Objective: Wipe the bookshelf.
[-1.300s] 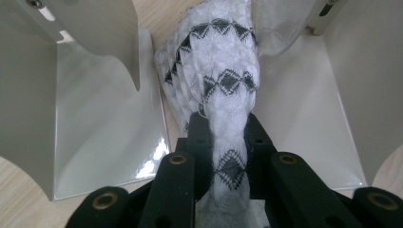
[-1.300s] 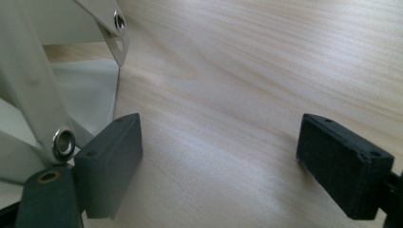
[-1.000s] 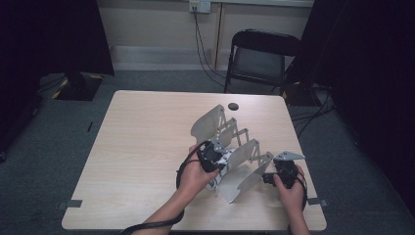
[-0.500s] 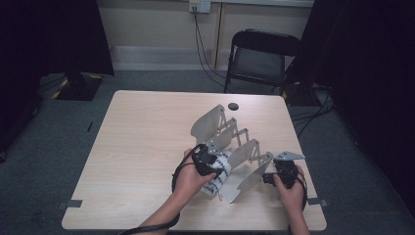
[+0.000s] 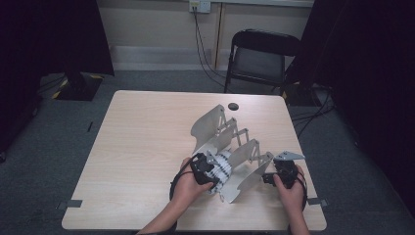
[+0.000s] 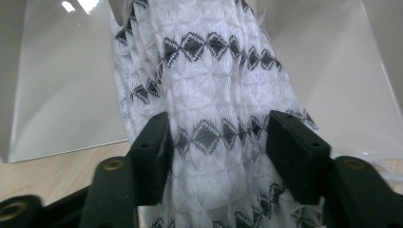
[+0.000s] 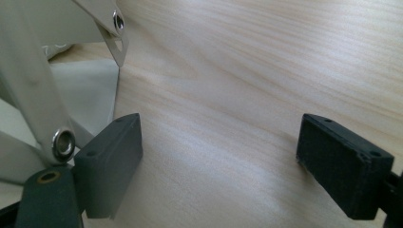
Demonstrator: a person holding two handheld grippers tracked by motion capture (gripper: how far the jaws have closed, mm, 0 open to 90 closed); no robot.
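A folding metal rack (image 5: 210, 125) of upright plates joined by scissor links stands on the wooden table (image 5: 142, 147). A white knitted cloth (image 5: 224, 167) with dark diamond bands lies in the gap between its near plates (image 6: 62, 85). My left gripper (image 5: 214, 172) points into that gap. Its jaws have just been opening and now stand on either side of the cloth (image 6: 209, 85) without squeezing it. My right gripper (image 5: 268, 178) rests at the rack's near right end. In the right gripper view it (image 7: 218, 142) is open over bare wood, with a riveted rack link (image 7: 33, 95) beside its left jaw.
A small black round object (image 5: 233, 105) lies near the table's far edge. A folding chair (image 5: 262, 58) stands behind the table. Bare tabletop stretches to the left of the rack.
The left hand has drawn slightly toward the near edge and lower, and its gripper has let go of the cloth. The right hand has not moved.
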